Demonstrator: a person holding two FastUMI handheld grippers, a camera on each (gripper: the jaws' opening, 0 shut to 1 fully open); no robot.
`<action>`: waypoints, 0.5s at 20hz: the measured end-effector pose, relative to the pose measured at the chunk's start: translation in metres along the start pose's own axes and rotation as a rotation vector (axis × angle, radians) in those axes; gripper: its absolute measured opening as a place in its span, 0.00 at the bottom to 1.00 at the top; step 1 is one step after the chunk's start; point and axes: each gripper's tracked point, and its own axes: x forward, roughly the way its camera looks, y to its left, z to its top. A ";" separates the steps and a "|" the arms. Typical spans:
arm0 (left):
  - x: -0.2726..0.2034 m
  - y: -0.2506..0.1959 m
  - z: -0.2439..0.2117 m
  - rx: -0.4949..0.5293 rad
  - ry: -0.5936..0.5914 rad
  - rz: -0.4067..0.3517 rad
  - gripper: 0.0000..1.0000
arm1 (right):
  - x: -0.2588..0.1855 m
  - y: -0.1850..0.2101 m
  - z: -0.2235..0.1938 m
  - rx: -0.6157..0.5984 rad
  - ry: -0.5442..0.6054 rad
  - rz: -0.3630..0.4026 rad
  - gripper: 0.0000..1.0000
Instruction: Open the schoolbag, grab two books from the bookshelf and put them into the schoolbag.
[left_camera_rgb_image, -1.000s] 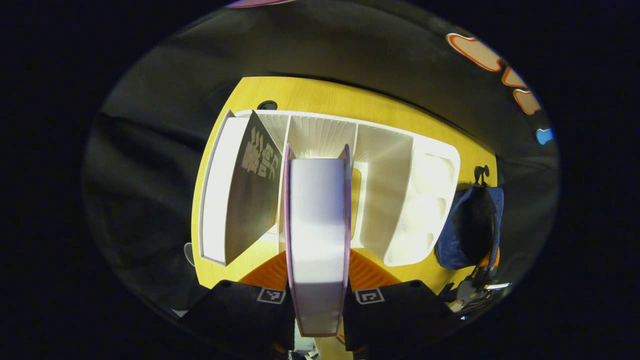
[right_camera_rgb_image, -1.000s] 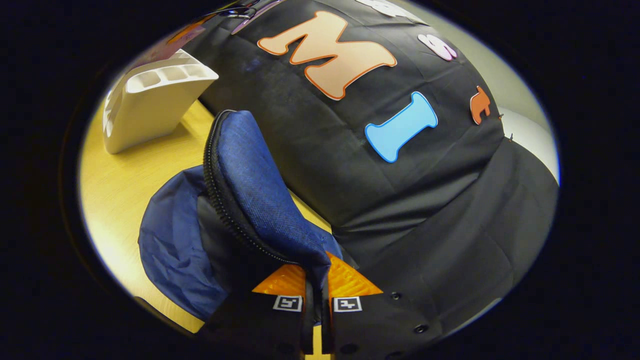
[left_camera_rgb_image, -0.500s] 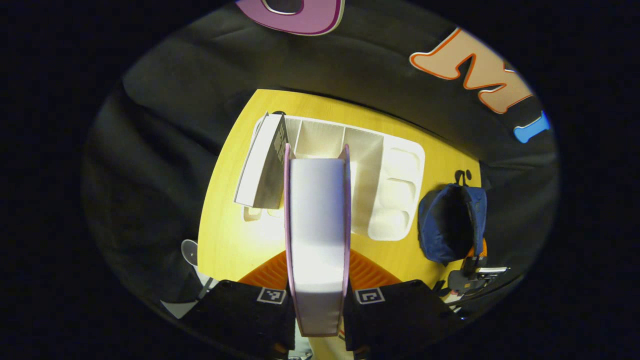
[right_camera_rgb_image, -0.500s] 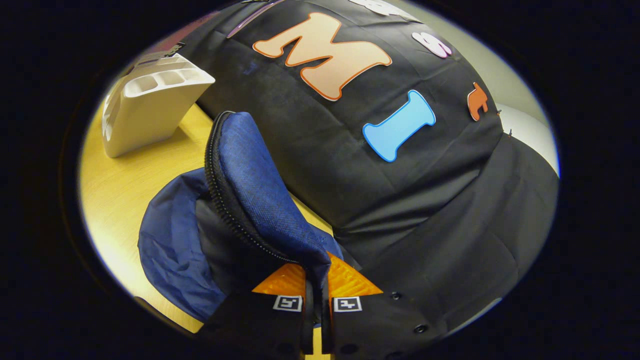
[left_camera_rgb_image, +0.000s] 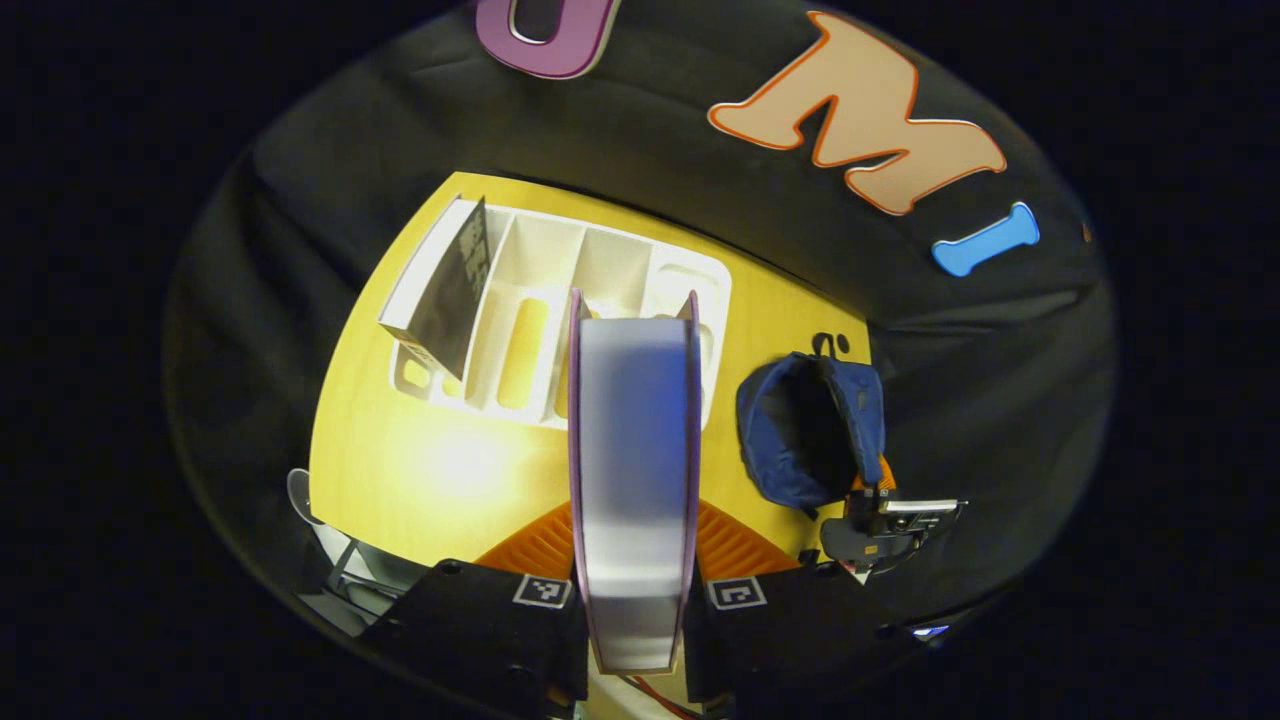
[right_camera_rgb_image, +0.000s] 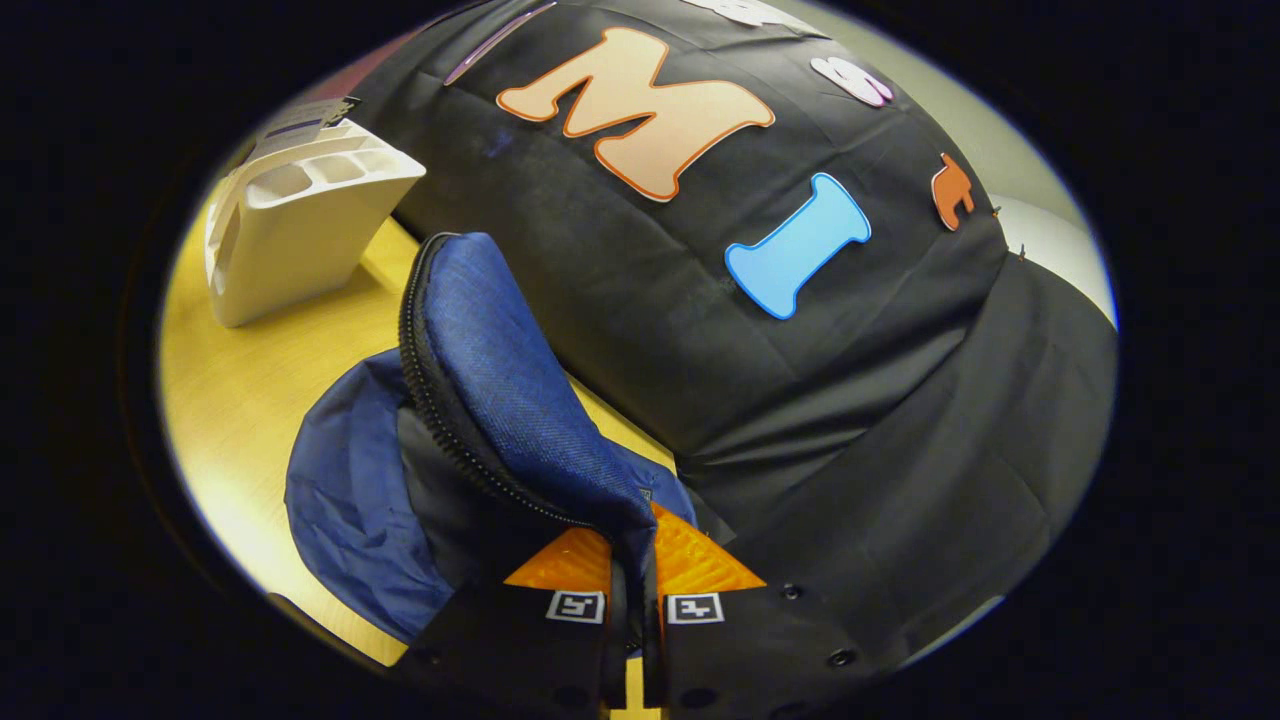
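Yellow wooden counter (left_camera_rgb_image: 430, 470) against the black cloth wall of the booth

Left gripper view, nearest: left claw (left_camera_rgb_image: 634, 555) clamped on a thick book (left_camera_rgb_image: 633, 470), one finger on each cover, page edge facing the camera, book upright above the counter. Beyond it, white bookshelf (left_camera_rgb_image: 530, 300) with one dark-covered book (left_camera_rgb_image: 452, 290) leaning in its end slot. To the side, blue schoolbag (left_camera_rgb_image: 800, 430) lying on the counter, mouth gaping

Right gripper view: right claw (right_camera_rgb_image: 632, 570) pinched shut on the zipper-edged flap (right_camera_rgb_image: 500, 380) of the schoolbag, flap lifted clear of the dark opening

Step in hand, as I judge it: carry the book across to the bag. To do it well – keep the flap high and taut, turn the book to line up with the mouth, feed a narrow edge first, let go only once it is well inside. Risk: a corner catching the zipper teeth
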 end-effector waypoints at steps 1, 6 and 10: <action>0.007 -0.011 -0.007 0.001 0.003 -0.031 0.35 | 0.000 0.001 -0.001 0.008 0.001 0.004 0.05; 0.069 -0.078 -0.017 -0.006 -0.018 -0.214 0.35 | -0.001 0.000 -0.001 0.034 0.012 0.021 0.05; 0.129 -0.121 -0.031 -0.031 -0.031 -0.328 0.35 | -0.001 -0.002 -0.001 0.073 0.030 0.029 0.05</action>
